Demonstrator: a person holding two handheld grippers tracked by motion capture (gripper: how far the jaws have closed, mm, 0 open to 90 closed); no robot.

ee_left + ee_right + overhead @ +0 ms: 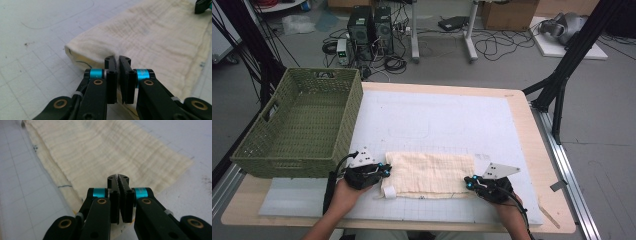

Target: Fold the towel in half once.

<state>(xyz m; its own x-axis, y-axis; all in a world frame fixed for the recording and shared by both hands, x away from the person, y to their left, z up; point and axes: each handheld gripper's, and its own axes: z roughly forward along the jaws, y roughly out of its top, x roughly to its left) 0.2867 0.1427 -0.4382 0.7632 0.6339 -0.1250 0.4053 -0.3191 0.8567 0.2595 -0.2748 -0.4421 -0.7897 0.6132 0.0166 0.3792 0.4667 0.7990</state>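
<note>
Table (532, 150): pale wood rim under a white gridded mat, across the middle of the high view.
Basket (297, 125): olive-green woven, rectangular, with handle slots, at the left of the frame on the table's edge.
Cloth (432, 172): cream, crinkled gauze weave, folded into a flat rectangle at lower centre; a small white tag at its lower left corner.
Left hand-held gripper (384, 171): black with teal bands, at the cloth's left edge; jaws pinched together on the folded edge (100, 53).
Right hand-held gripper (469, 182): same make, at the cloth's lower right corner, jaws clamped on the fabric (100, 157).
</note>
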